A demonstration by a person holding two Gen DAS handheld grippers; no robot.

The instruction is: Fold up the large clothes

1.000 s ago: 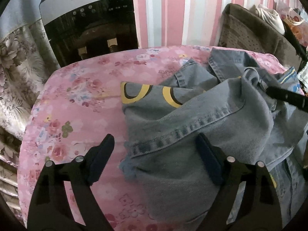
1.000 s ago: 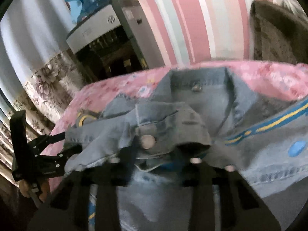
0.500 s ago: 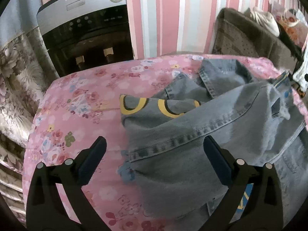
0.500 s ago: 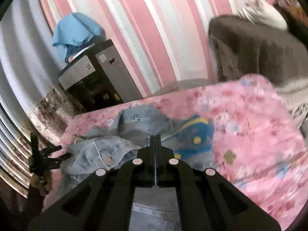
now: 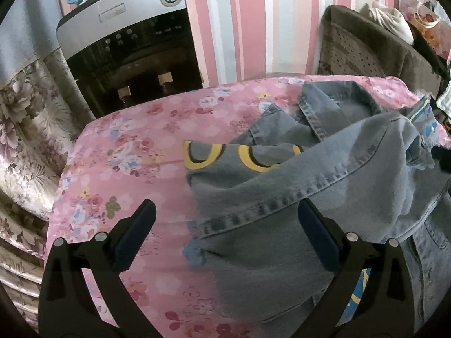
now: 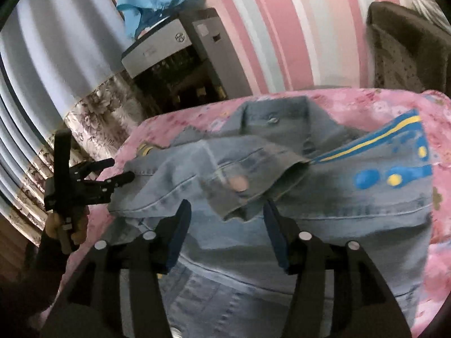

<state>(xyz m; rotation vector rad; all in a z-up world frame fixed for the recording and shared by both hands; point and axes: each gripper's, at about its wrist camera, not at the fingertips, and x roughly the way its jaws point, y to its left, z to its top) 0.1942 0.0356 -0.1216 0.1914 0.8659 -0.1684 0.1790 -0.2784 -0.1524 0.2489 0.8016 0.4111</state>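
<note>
A: Where's the jacket [image 5: 296,197]?

B: On the pink floral bed [image 5: 118,169], partly folded. A sleeve or side panel lies doubled over the body, its stitched hem running across in the left view. The collar [image 5: 332,107] is up near the far edge, and yellow rings [image 5: 203,155] show on the denim to the left.

A: And the left gripper [image 5: 225,233]?

B: Jaws spread wide, nothing between them pinched. The hem of the folded layer sits in the gap; the right finger [image 5: 315,236] is at the cloth, the left finger [image 5: 135,236] over bare sheet.

A: The right gripper [image 6: 225,231]?

B: Also spread apart, holding nothing. It hovers above the jacket's body, just before a folded flap with a metal button [image 6: 239,183]. A blue and yellow patch [image 6: 394,166] lies to its right.

A: Anything around?

B: A water dispenser [image 5: 126,56] by the striped wall [image 5: 253,22], a brown chair [image 5: 366,50] to the right, a floral curtain [image 5: 25,118] at left
</note>
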